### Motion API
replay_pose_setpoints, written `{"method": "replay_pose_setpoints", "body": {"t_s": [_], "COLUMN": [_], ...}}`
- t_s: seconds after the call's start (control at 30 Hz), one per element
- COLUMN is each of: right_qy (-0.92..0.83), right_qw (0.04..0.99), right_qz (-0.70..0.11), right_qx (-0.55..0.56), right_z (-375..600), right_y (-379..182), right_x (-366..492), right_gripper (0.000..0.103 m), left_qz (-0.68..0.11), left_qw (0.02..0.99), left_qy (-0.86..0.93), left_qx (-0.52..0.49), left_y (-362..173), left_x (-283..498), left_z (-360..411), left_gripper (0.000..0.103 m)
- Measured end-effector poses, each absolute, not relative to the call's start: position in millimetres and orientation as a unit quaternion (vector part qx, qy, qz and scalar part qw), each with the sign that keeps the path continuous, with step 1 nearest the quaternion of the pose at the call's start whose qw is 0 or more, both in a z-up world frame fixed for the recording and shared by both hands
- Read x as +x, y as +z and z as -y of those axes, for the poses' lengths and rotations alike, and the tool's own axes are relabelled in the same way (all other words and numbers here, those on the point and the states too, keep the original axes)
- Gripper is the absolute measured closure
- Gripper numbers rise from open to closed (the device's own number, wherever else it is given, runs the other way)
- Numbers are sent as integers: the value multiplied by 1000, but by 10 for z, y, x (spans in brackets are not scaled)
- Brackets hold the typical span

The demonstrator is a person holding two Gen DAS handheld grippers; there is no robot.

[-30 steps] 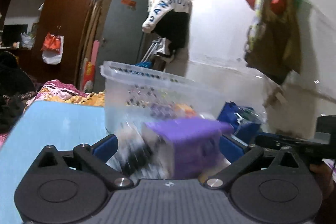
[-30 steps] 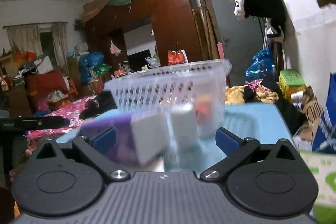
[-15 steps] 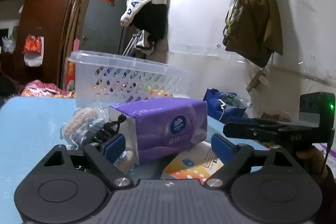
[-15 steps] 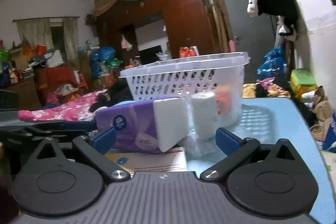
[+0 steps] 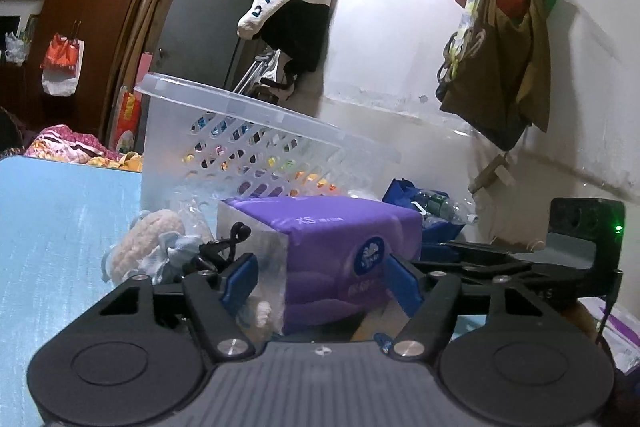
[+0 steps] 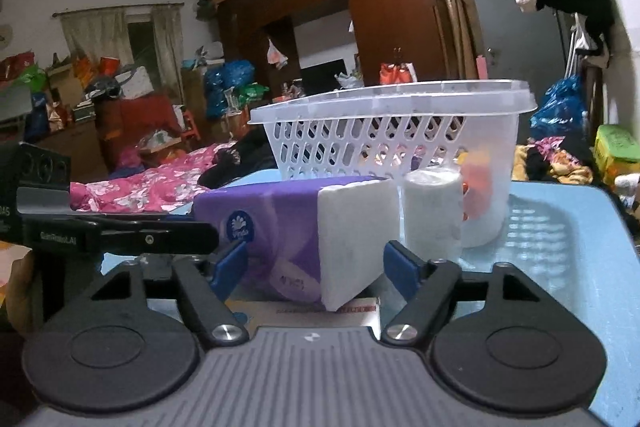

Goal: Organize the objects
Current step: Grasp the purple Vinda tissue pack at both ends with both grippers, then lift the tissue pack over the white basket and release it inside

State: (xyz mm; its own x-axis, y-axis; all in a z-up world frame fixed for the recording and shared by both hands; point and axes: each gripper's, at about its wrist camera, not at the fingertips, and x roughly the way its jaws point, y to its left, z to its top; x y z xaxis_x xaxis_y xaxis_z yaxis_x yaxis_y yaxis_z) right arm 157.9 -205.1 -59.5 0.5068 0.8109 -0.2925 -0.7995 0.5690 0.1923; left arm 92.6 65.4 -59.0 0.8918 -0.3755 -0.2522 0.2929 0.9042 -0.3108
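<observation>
A purple tissue pack [image 5: 340,251] lies on the blue table [image 5: 52,227], on top of a flat printed box. My left gripper [image 5: 320,281] is open, its blue pads on either side of the pack's near end. My right gripper [image 6: 316,267] is open too, straddling the pack's [image 6: 280,223] other, white end. Each gripper shows in the other's view, the right one [image 5: 520,263] and the left one [image 6: 100,231]. A clear plastic basket [image 5: 248,147] holding colourful items stands just behind the pack; it also shows in the right wrist view [image 6: 400,131].
A cream crochet piece with a black clip [image 5: 160,239] lies left of the pack. A white roll [image 6: 432,215] stands beside the pack against the basket. A blue bag with bottles [image 5: 424,203] sits by the wall. A bed and clutter lie beyond the table.
Both grippers have moved in closer to the tissue pack, which now sits between each pair of pads. The views have steadied from blur. The pack has not moved.
</observation>
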Motion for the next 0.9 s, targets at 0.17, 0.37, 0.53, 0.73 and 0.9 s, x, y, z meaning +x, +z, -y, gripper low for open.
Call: {"method": "replay_pose_setpoints", "body": {"t_s": [0.17, 0.37, 0.53, 0.73, 0.9], "right_qy": [478, 450, 419, 408, 407], "right_qw": [859, 878, 898, 907, 910], "right_qz": [-185, -164, -125, -90, -67], "right_qx": [24, -8, -42, -46, -48], "right_z": [2095, 2068, 2002, 2067, 2058], "right_y": [-627, -593, -578, -513, -417], "right_x": [1616, 1452, 1215, 1039, 971], "right_gripper": [40, 47, 50, 52, 52], "left_qz": [-157, -151, -135, -110, -89], "left_qw": [969, 976, 982, 986, 989], "left_qy": [-158, -137, -125, -121, -120], "left_qx": [-112, -78, -46, -18, -10], "left_y": [-589, -586, -548, -473, -365], "left_x": [952, 898, 767, 581, 471], "left_z": [-612, -527, -439, -363, -341], "left_gripper": [44, 51, 54, 55, 56]}}
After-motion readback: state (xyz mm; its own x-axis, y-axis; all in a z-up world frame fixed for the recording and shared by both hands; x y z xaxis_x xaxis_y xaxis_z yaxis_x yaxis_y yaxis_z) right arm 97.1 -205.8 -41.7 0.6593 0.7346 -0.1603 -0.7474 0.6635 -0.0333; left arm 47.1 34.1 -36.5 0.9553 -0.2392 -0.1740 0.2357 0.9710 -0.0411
